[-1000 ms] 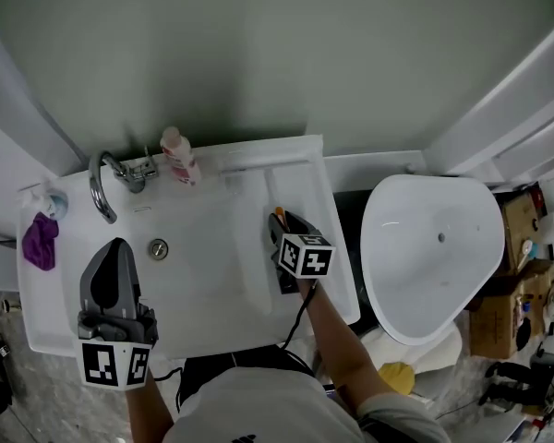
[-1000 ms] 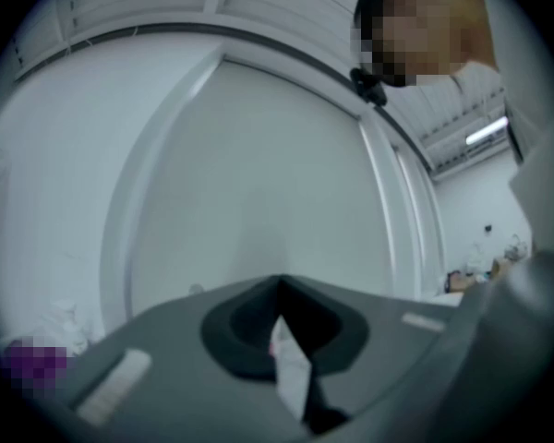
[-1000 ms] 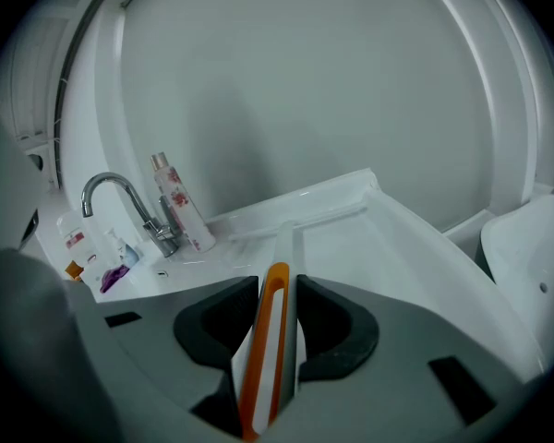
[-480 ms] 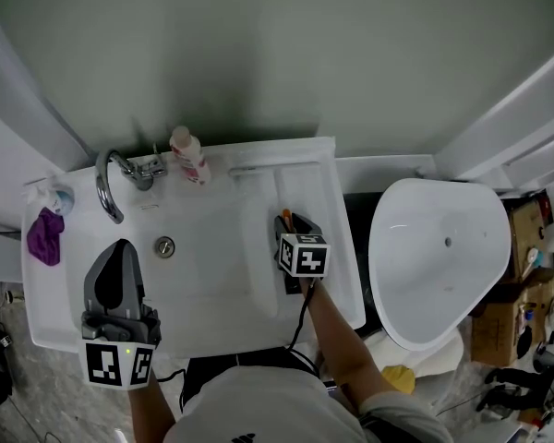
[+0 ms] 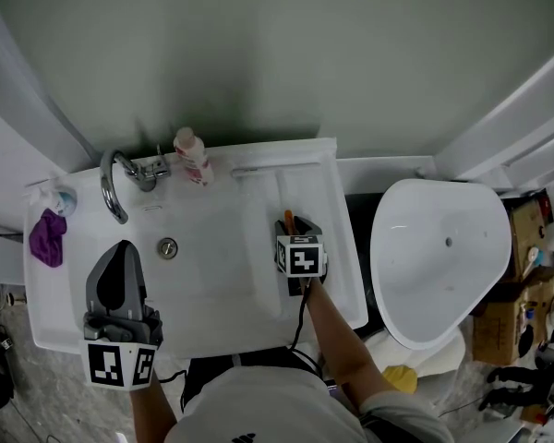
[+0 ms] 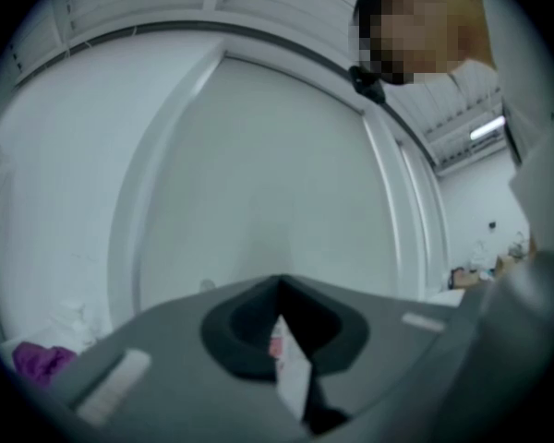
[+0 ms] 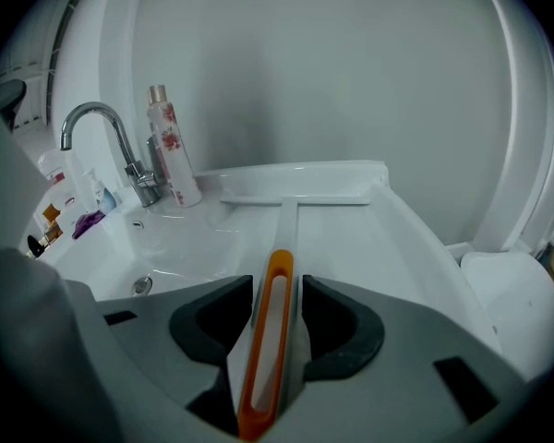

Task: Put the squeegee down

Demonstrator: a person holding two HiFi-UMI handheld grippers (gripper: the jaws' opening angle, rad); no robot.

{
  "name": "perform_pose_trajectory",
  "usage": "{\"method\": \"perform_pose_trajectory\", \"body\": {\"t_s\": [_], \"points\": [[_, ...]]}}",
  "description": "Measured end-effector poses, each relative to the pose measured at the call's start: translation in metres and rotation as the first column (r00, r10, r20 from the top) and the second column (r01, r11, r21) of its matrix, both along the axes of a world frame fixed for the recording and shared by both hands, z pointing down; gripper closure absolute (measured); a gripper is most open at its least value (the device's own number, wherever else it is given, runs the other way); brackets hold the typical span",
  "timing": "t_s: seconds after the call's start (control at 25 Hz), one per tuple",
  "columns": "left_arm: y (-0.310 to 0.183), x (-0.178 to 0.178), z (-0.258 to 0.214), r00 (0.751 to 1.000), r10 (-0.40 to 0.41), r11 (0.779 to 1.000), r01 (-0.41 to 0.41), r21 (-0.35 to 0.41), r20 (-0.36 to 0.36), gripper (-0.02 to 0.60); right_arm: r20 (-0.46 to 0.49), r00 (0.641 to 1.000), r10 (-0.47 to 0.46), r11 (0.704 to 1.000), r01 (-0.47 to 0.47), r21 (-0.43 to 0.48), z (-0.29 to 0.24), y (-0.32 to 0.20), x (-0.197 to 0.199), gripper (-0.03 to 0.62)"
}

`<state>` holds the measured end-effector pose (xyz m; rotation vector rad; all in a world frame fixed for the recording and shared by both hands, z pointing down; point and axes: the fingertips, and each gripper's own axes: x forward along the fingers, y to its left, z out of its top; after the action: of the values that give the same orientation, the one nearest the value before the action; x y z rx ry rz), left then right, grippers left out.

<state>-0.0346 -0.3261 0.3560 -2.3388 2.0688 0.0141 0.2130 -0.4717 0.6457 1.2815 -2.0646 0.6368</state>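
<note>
The squeegee (image 7: 275, 340), grey with an orange loop handle, lies on the right ledge of the white sink (image 5: 208, 247), and its blade (image 7: 295, 198) lies across the ledge's back end. My right gripper (image 7: 277, 289) points down along the handle with a jaw on each side; the jaws are opening and the pads show a thin gap from the handle. In the head view, only the orange tip of the squeegee (image 5: 287, 217) shows ahead of the right gripper (image 5: 294, 224). My left gripper (image 5: 122, 245) hovers over the basin's front left, tips together, and I make out nothing held.
A chrome faucet (image 5: 111, 187) and a flowered bottle (image 5: 192, 160) stand at the sink's back. A purple cloth (image 5: 46, 238) lies on the left rim. A white toilet (image 5: 439, 257) is to the right, with cardboard boxes (image 5: 499, 312) beyond it.
The right gripper has rolled a little over the squeegee handle and barely shifted. The left gripper has kept still.
</note>
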Motion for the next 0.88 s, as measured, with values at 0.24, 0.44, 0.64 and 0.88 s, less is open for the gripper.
{"method": "perform_pose_trajectory", "body": {"t_s": [0.24, 0.44, 0.64, 0.88], "points": [[0.004, -0.002, -0.005, 0.999, 0.034, 0.999, -0.034, 0.012, -0.001, 0.574, 0.067, 0.996, 0.065, 0.993, -0.071, 0.096, -0.034, 0.007, 0.010, 0.426], [0.007, 0.000, -0.012, 0.996, 0.093, 0.995, -0.093, 0.038, -0.007, 0.574, 0.111, 0.991, 0.080, 0.973, -0.102, 0.209, -0.075, 0.025, 0.012, 0.582], [0.014, -0.001, -0.021, 0.989, 0.150, 0.987, -0.149, 0.063, -0.010, 0.574, 0.158, 0.982, 0.101, 0.946, -0.144, 0.289, -0.112, 0.051, 0.012, 0.594], [0.027, -0.001, -0.028, 0.977, 0.213, 0.974, -0.211, 0.088, -0.016, 0.575, 0.159, 0.981, 0.113, 0.910, -0.166, 0.379, -0.152, 0.085, 0.011, 0.594]]}}
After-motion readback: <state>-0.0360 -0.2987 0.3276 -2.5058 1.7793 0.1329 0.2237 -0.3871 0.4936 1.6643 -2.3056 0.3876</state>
